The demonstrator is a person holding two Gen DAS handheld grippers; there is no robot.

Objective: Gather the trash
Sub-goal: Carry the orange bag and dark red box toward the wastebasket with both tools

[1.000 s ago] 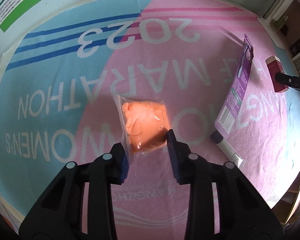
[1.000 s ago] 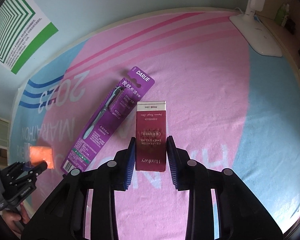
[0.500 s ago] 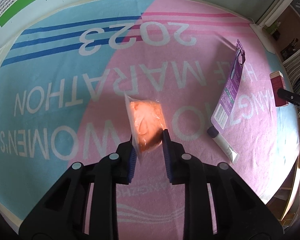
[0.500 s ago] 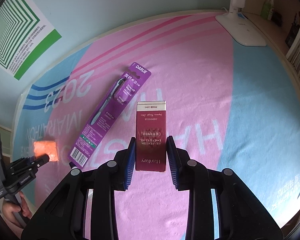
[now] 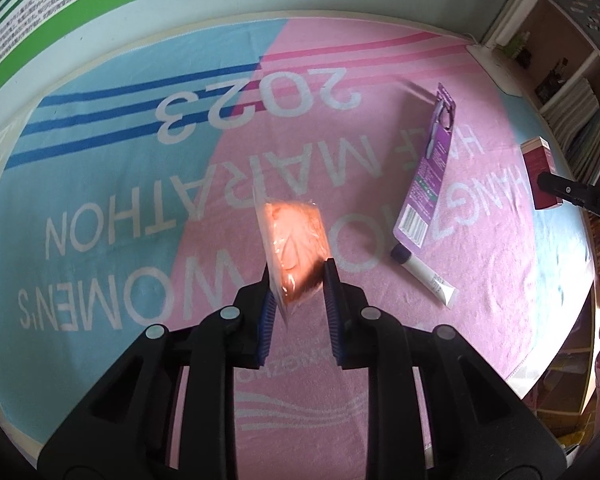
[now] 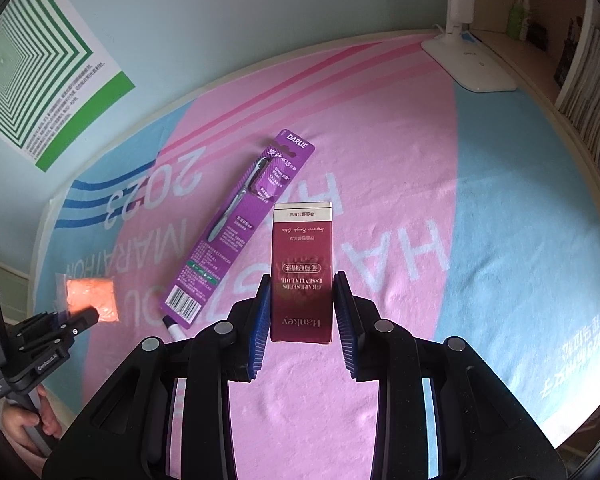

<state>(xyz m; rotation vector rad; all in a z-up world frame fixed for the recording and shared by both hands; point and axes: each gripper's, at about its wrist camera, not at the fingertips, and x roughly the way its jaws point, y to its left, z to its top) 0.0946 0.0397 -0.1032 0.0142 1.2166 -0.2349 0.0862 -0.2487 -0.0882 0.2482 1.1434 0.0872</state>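
Above pink-and-blue towel (image 5: 100, 184), left gripper (image 5: 298, 280) pinching orange packet (image 5: 296, 240) by lower corner, packet hanging clear of cloth. Packet looking light, soft, crinkly film; likely slipping if held by edge only, so deeper bite on filled part seeming safer. Right gripper (image 6: 300, 300) clamping maroon carton (image 6: 302, 272) on side faces; carton stiff, light, crushable. Toothbrush pack (image 6: 240, 228) lying at 11 o'clock of carton.

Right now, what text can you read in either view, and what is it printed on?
"2023", "MARATHON", "WOMEN'S": towel.
"DARLIE": toothbrush pack.
"Hankey", "GRAPE SEEDS ESSENTIAL OIL", "10ml": red box.
"GenRobot.AI": left gripper.
"DAS...", cut off: right gripper.
Unreadable: poster small print, tube, other pack and box print.
No print seen: orange bag.
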